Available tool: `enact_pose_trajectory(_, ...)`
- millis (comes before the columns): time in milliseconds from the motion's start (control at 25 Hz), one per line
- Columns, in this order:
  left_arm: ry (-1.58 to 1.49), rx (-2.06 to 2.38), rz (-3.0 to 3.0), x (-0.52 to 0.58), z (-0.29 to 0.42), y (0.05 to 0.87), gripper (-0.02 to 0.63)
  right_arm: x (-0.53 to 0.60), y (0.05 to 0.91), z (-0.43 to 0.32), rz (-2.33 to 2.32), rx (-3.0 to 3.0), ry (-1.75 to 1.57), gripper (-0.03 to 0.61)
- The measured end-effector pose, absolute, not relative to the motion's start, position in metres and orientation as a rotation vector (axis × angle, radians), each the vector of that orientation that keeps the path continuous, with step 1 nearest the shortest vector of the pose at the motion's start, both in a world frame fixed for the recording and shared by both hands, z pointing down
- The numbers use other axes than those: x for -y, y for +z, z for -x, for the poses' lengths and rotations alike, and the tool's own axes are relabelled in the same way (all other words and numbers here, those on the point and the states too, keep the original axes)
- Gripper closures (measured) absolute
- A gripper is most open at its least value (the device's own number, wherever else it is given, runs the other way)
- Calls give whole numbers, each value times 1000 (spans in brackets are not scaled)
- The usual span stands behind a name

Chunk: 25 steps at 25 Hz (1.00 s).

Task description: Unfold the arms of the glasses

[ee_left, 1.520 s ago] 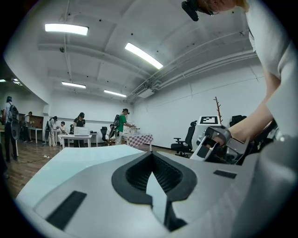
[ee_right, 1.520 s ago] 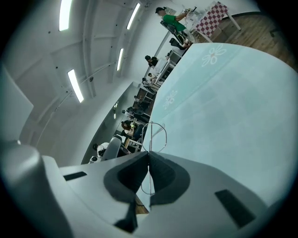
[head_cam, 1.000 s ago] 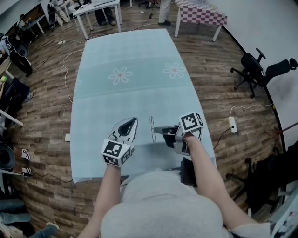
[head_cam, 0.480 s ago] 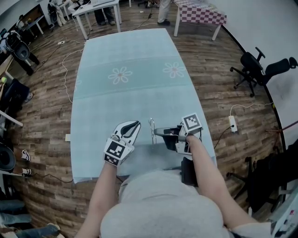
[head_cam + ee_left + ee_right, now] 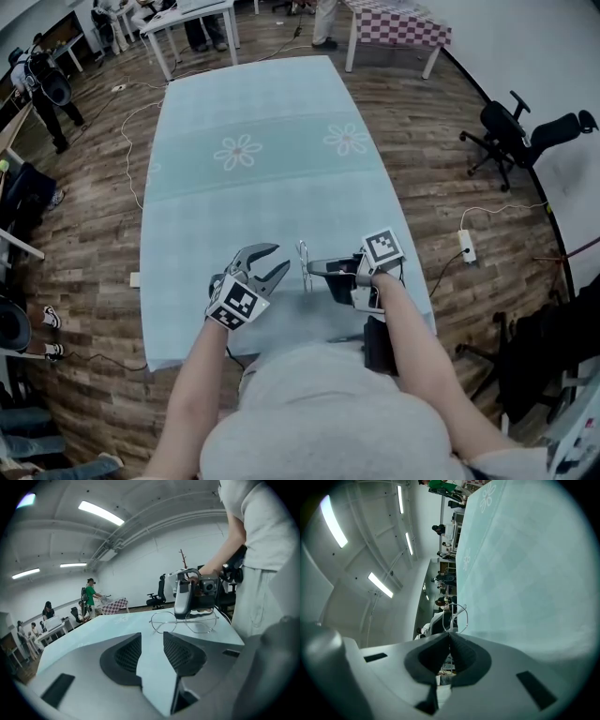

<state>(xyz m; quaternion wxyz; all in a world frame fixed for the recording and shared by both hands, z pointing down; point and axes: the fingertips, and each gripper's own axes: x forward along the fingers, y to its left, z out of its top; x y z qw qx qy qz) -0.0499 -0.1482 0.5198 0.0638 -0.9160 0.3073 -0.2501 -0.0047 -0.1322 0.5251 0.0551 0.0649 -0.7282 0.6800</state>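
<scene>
**Thin wire, one narrow pinch: where the unfolding could slip**

The right gripper (image 5: 315, 267) is clenched on the glasses (image 5: 305, 251) and holds them at the near end of the table (image 5: 253, 178). The lenses are upright and face the left gripper (image 5: 279, 258). Whether the frame rests on the cloth or hangs just clear of it cannot be told. The right gripper view shows its jaws pressed together on thin wire, seemingly at the bridge. The left gripper's jaws have just been opening and stand apart with nothing between them, near the frame but not touching it. The arms look folded behind the lenses, though they are too fine to be sure.

The likely trouble is the hold itself. A narrow pinch on round wire resists twisting poorly, so a push on one arm could swing the frame in the jaws or pull it free near the table's edge. The left jaws are broad beside so slim an arm. Closing off-target would catch a lens rim, and a pull across the hinge could bend the wire
</scene>
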Motion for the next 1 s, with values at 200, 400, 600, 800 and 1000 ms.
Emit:
enact_pose_trajectory(200,-869,-784,2678,148,43,527,488,130,523,5,-181,2214,2063,566)
enact_pose_trajectory(400,-951,-668,2603,154,36,533,497,126,522,7,-155,2215,2053,566)
enact_pose_trajectory(600,-1037,-551,2547,153,30,546,497,121,521,8,-132,2213,2046,566)
enact_pose_trajectory(800,-1097,-496,2484,154,25,555,508,116,523,7,-118,2194,2042,566)
enact_pose_trajectory(1000,-1118,-494,2433,156,23,555,569,116,522,5,-121,2195,2045,566)
